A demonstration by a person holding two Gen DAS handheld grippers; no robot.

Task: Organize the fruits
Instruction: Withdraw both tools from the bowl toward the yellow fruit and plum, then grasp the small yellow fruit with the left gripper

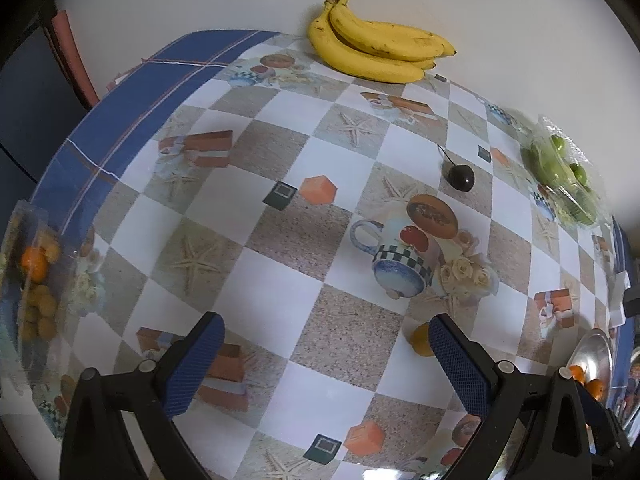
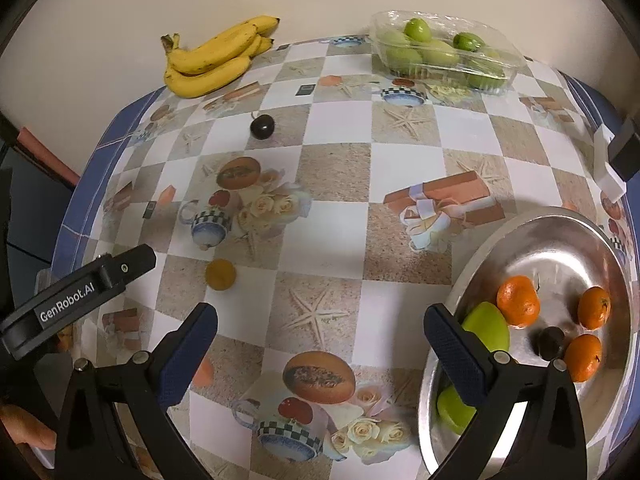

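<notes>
A metal bowl (image 2: 520,240) at the right holds three mandarins (image 2: 518,301), two green fruits (image 2: 486,326) and a dark cherry (image 2: 551,342). A small yellow-orange fruit (image 2: 220,275) lies loose on the table; it also shows in the left wrist view (image 1: 421,339), just beside my left gripper's right finger. A dark cherry (image 2: 262,125) lies further back, also seen in the left wrist view (image 1: 461,177). Bananas (image 2: 214,58) lie at the back. My left gripper (image 1: 326,364) is open and empty. My right gripper (image 2: 320,356) is open and empty beside the bowl.
A clear plastic box of green fruit (image 2: 444,50) stands at the back right. A clear container of orange and yellow fruit (image 1: 34,280) stands at the table's left edge. The table's patterned cloth (image 2: 340,160) has printed cups and fruit. A wall stands behind.
</notes>
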